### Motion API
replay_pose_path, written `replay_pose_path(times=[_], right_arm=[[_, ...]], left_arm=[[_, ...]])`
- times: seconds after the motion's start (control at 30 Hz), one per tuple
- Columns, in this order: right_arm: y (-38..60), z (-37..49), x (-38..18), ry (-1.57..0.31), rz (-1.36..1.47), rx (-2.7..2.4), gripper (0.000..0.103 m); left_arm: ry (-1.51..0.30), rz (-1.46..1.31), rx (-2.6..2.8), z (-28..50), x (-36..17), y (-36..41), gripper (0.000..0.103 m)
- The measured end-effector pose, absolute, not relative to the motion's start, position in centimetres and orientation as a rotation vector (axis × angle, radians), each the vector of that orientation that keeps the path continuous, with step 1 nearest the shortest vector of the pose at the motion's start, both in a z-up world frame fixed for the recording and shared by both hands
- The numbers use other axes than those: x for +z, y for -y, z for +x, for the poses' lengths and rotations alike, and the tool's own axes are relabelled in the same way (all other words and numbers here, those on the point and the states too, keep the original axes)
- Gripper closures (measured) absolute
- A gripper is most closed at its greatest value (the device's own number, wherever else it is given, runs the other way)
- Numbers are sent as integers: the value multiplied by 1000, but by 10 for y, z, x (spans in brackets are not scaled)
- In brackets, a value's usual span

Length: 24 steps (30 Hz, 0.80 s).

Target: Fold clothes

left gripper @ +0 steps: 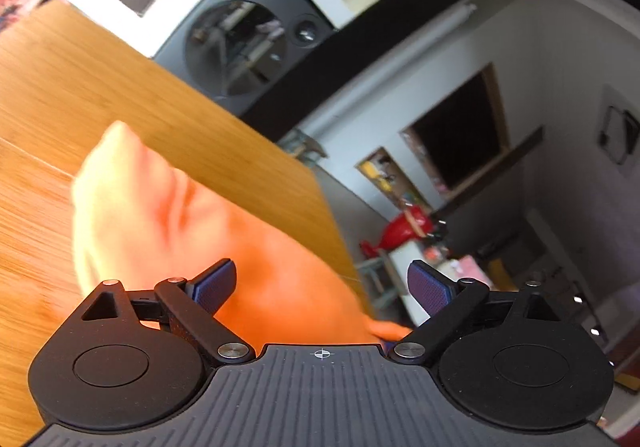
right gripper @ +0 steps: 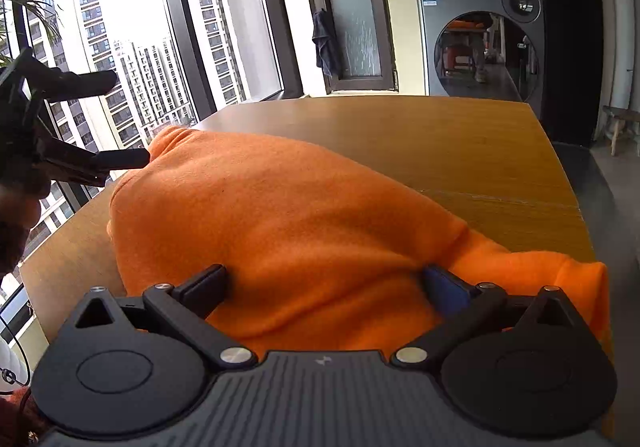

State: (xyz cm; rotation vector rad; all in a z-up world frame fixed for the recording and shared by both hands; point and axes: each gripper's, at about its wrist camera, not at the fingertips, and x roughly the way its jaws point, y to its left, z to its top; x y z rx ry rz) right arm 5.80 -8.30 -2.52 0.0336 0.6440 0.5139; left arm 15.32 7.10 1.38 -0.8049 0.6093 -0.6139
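Observation:
An orange garment (right gripper: pixel 288 207) lies in a loose mound on the wooden table (right gripper: pixel 460 143). My right gripper (right gripper: pixel 326 285) stands wide, pushed into the near edge of the mound. Cloth bulges between its fingers and hides part of the right pad, but neither pad pinches it. In the right wrist view my left gripper (right gripper: pixel 130 119) sits at the garment's far left corner, jaws apart, its lower finger against the fabric. The left wrist view is blurred: my left gripper (left gripper: pixel 322 287) is open above the orange garment (left gripper: pixel 192 231), with nothing held between the blue pads (left gripper: pixel 216 285).
The table's right edge (right gripper: pixel 576 215) runs close beside the garment, where a cloth corner (right gripper: pixel 580 279) hangs over. A grey washing machine (right gripper: pixel 480 31) stands behind the table. Tall windows (right gripper: pixel 132 47) are at the left. A person's hand (right gripper: pixel 16 207) holds the left gripper.

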Motion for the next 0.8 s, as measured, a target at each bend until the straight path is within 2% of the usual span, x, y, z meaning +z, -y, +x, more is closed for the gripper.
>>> replay_pose_path(times=[0.1, 0.2, 0.4, 0.47, 0.67, 0.8], right_arm=[[86, 58, -22, -635, 45, 519, 0], [101, 55, -6, -614, 71, 515, 0], [151, 44, 40, -440, 32, 303, 0], [155, 51, 33, -466, -13, 218, 0], [111, 59, -12, -614, -115, 269, 0], [48, 46, -18, -601, -263, 438, 0]], left_arm=[[-767, -891, -725, 160, -11, -41, 4], [-884, -863, -685, 172, -40, -20, 4], [-853, -883, -644, 198, -50, -32, 7], [-831, -872, -597, 212, -50, -41, 11], [-710, -679, -385, 242, -28, -66, 11], [-659, -586, -322, 234, -7, -73, 10]])
